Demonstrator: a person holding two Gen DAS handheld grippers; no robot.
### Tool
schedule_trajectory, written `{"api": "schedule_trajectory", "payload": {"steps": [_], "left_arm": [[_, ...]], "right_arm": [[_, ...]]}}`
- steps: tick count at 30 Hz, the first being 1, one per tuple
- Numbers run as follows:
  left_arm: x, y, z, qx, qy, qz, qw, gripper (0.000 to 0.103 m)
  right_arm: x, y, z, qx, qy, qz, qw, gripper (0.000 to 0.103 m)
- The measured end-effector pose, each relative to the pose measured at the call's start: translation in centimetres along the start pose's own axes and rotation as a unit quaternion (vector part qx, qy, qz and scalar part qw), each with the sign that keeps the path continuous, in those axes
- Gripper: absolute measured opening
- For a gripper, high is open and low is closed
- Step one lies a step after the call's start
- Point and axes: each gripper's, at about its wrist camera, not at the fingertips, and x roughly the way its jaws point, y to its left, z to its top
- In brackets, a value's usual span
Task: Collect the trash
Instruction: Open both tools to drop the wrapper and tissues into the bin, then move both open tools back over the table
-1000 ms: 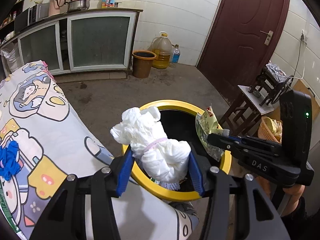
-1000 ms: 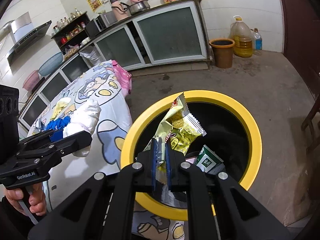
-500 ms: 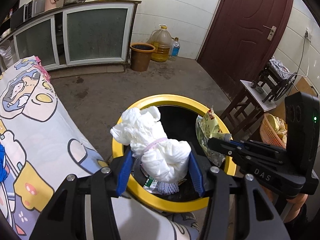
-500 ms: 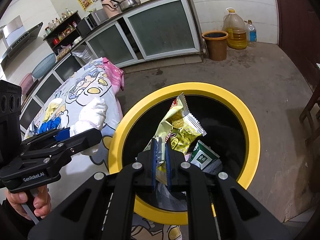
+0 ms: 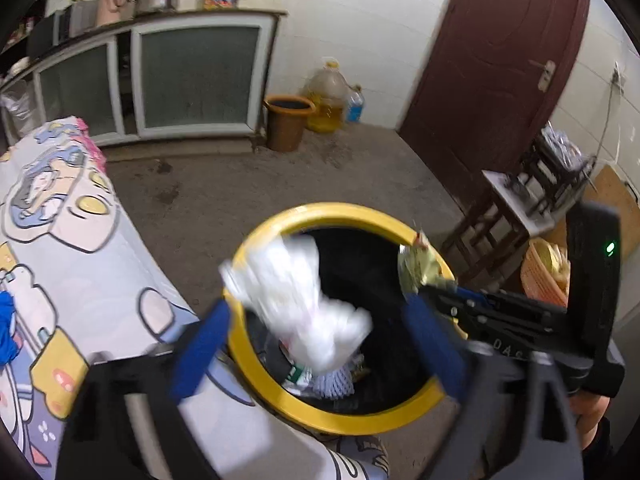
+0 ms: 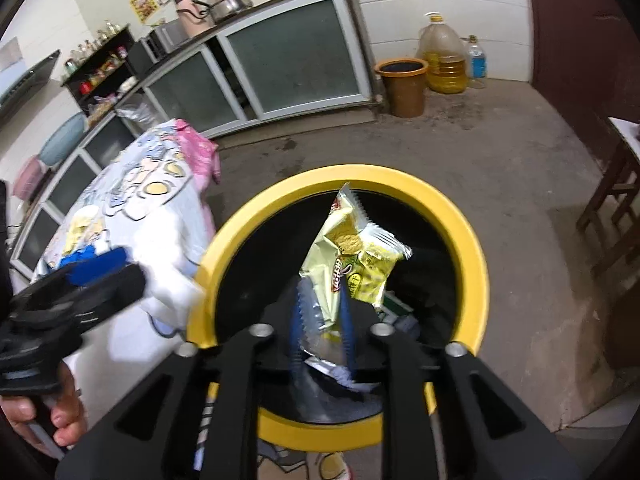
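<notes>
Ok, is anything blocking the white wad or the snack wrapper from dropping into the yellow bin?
Nothing visible does. The white wad hangs over the yellow bin, between the wide-open pads of the left gripper. The snack wrapper is above the same opening; the right gripper has just been opening around it.

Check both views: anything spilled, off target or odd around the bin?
Nothing spilled. Both grippers have just been opening over the yellow-rimmed bin: the white wad hangs free between the left gripper pads, and the snack wrapper sits between the right gripper pads, above the opening.
</notes>
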Motion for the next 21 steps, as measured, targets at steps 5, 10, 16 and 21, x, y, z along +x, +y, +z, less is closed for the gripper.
{"api": "schedule_trajectory", "payload": {"steps": [5,10,16,21], "left_arm": [[-1.4,1.5,0.1,-0.030,-0.004,0.003,0.9995,0.095],[-3.6,3.5,-0.7,-0.052,-0.012,0.014,0.9985,0.095],[-7.2,5.2,-2.3,-0.051,-0.036,0.047,0.9969,0.095],[-10.7,8.1,-3.6,-0.075,-0.052,0.067,0.9936,0.095]], "right_arm": [[-0.6,-0.9,-0.1,0.021,-0.005,-0.006,1.000,0.052],[-1.1,-0.8,-0.4,0.022,-0.007,-0.002,1.000,0.052],[-2.1,1.0,-0.6,0.002,-0.015,0.007,1.000,0.056],[-2.8,3.9,-0.8,-0.028,-0.021,0.024,0.999,0.056]]}}
